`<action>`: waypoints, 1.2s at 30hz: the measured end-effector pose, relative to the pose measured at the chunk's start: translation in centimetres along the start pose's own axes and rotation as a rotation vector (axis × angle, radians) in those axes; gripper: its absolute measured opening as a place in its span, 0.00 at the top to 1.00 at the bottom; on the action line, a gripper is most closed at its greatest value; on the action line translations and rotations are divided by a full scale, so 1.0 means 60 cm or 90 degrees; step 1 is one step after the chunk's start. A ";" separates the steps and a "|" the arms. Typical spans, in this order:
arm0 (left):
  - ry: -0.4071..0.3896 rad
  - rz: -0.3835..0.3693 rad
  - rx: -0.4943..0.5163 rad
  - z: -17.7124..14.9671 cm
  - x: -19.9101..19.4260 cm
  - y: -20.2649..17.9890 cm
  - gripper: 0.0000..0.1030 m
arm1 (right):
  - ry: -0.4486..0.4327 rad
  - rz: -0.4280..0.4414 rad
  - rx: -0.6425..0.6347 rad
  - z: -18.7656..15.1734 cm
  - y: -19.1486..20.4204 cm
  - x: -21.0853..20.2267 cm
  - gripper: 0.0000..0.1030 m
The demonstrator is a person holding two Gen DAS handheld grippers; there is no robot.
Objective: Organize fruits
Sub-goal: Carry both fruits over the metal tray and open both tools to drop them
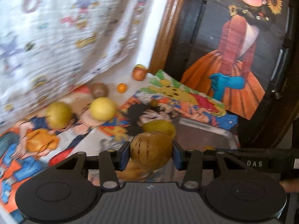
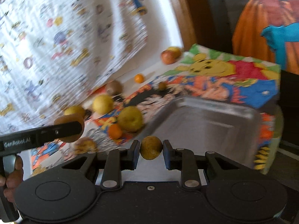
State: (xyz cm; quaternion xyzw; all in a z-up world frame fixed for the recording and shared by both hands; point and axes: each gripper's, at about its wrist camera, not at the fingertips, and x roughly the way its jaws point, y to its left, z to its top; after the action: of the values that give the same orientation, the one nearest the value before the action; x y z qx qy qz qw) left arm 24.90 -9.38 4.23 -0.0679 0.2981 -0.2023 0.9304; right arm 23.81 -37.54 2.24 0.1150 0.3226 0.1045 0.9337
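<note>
My left gripper (image 1: pixel 151 154) clenched on brown streaked fruit (image 1: pixel 151 152), lifted above cartoon tablecloth (image 1: pixel 78 134). My right gripper (image 2: pixel 151 149) clenched on small brown fruit (image 2: pixel 151 147), before metal tray (image 2: pixel 205 117). Other fruit loose on cloth.

On the tabletop (image 2: pixel 214 85), a tray (image 2: pixel 205 115) sits at the right, loose fruits (image 2: pixel 129 119) lie scattered to its left and behind, a hanging cloth (image 2: pixel 56 46) drapes at the far left, and a poster (image 1: pixel 239 56) stands behind the tray.

Both tongs (image 1: pixel 151 155) (image 2: pixel 151 148) clamped, angled down.
</note>
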 end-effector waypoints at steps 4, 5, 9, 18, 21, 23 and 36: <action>-0.003 -0.033 0.022 0.022 0.040 -0.041 0.51 | -0.034 -0.058 -0.011 0.007 -0.035 -0.016 0.72; -0.003 -0.043 0.027 0.027 0.052 -0.052 0.51 | -0.040 -0.074 -0.013 0.010 -0.044 -0.016 0.72; 0.002 -0.074 0.051 0.032 0.103 -0.092 0.51 | -0.054 -0.129 -0.038 0.014 -0.077 -0.002 0.72; 0.045 -0.097 0.093 0.005 0.205 -0.141 0.51 | -0.033 -0.173 -0.047 0.036 -0.138 0.063 0.72; 0.054 -0.093 0.101 0.000 0.222 -0.147 0.51 | -0.026 -0.174 -0.052 0.038 -0.141 0.075 0.72; 0.059 -0.095 0.106 -0.004 0.228 -0.150 0.51 | -0.021 -0.177 -0.057 0.037 -0.142 0.081 0.72; 0.112 -0.070 0.113 -0.010 0.255 -0.156 0.50 | -0.013 -0.187 -0.082 0.035 -0.143 0.088 0.70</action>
State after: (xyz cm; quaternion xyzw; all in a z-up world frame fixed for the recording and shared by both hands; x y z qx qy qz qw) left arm 32.72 -24.28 -2.00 0.0168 0.3556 -0.2838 0.8903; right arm 30.23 -44.57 -1.66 0.0078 0.3190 -0.0140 0.9476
